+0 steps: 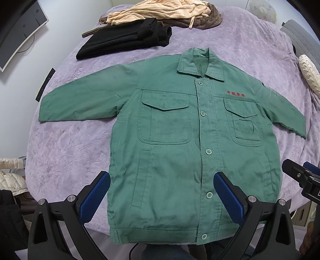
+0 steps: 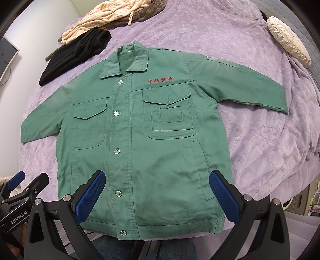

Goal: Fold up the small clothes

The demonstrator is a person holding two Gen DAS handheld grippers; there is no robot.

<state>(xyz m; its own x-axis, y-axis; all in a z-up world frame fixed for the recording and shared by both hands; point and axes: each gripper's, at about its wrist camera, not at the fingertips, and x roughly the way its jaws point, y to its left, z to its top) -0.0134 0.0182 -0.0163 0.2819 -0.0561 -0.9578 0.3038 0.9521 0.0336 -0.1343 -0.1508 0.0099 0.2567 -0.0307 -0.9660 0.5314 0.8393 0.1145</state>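
Both tongs spread wide, gripping nothing: left tongs [image 1: 162,192] and right tongs [image 2: 157,191] above hem of green jacket [image 1: 172,140] flat on purple bed [image 1: 66,144].

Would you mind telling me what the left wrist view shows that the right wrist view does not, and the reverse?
Only the left wrist view shows a patterned round cushion at the top right, and its own open left tongs. Only the right wrist view shows the "GenRobot.AI" label and the open right tongs. Both show the green jacket spread flat and buttoned on the purple blanket, the black garment and the cream cushion.
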